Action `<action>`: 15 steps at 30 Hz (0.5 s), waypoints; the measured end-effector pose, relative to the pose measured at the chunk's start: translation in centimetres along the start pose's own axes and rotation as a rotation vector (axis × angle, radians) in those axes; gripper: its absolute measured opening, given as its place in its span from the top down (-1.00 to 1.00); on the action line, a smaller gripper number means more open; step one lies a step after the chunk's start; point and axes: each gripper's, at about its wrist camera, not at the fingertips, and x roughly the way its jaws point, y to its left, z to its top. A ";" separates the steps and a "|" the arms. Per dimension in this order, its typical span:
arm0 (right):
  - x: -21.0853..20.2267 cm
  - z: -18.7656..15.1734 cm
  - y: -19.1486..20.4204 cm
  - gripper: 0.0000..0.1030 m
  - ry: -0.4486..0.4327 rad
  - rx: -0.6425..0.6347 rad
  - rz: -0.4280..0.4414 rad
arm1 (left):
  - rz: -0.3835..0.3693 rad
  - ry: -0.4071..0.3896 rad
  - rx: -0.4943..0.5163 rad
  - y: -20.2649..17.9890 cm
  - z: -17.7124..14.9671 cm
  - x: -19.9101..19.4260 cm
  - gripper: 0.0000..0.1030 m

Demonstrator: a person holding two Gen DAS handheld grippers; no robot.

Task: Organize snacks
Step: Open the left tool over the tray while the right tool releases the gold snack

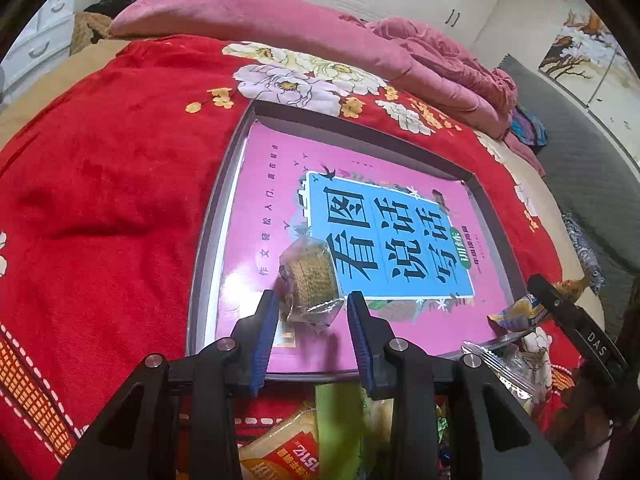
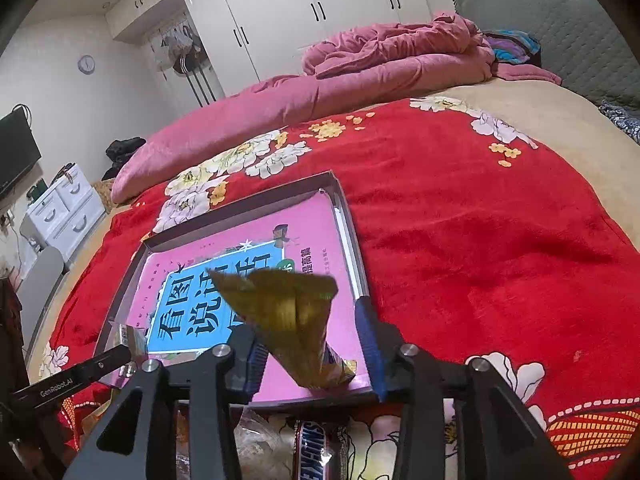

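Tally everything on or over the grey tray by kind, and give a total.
Tray: 1
Book: 1
Snack packets: 2 (clear-wrapped cake, gold packet)
Total: 4

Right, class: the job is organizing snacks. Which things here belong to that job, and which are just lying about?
Belong to the job: wrapped cake, golden packet, Snickers bar, grey tray.
Just lying about: pink quilt, wall clock, white drawers, wardrobe.
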 end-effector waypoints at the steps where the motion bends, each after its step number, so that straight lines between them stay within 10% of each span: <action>1: 0.0 -0.1 0.0 0.14 0.005 0.001 0.005 | -0.001 0.002 0.001 0.0 0.0 0.0 0.26; 15: -1.5 -1.7 -0.2 0.16 0.073 -0.032 -0.007 | -0.004 0.001 0.005 -0.1 -0.3 -0.5 0.14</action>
